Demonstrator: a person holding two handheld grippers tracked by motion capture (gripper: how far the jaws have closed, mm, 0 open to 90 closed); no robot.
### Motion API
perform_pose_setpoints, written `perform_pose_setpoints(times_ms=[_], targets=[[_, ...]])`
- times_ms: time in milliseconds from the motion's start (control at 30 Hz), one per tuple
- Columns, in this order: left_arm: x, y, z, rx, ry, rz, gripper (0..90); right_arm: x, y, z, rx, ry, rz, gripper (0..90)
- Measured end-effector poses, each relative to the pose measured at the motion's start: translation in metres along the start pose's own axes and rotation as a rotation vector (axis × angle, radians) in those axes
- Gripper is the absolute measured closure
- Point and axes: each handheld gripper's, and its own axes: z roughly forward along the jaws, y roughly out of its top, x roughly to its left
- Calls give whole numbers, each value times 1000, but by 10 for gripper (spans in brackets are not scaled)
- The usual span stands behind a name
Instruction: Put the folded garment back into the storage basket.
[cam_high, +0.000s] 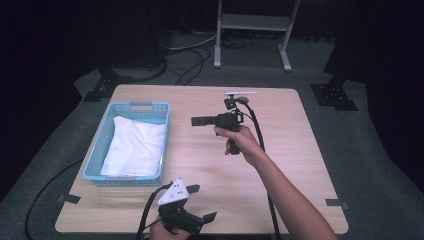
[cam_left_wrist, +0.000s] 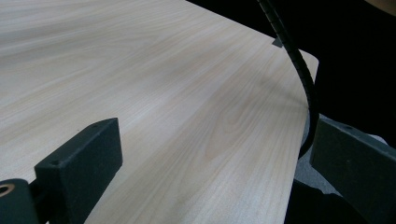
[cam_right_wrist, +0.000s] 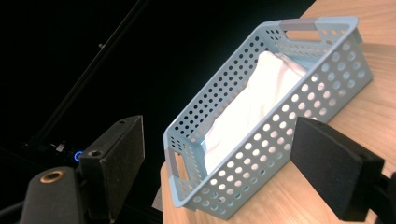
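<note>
Left hand-held gripper (cam_high: 199, 204) idles released near the tabletop (cam_high: 210, 165) edge, well right of the basket (cam_high: 102, 145). Right hand-held gripper (cam_right_wrist: 219, 158) aims there, jaws apart, empty. White cloth (cam_high: 135, 145) looks settled inside.

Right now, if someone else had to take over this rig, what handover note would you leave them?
Left gripper: open, holding nothing, low over the near edge of the table.
Right gripper: open, holding nothing, held above mid-table with its jaws pointing toward the basket.
Things: the light blue perforated basket sits on the table's left side; the white cloth lies inside it, loosely folded.
Done: the cloth is in the basket, and neither gripper touches anything.
Left: judging by where the right gripper aims, the next contact is likely with the basket or cloth; nothing else lies on the table.
</note>
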Motion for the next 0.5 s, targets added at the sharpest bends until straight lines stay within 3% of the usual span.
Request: perform_pose_setpoints(times_ms=[500], targets=[[-1,0,1,4,0,4,21,-1,-7,-17,-15,-12,-4,175]])
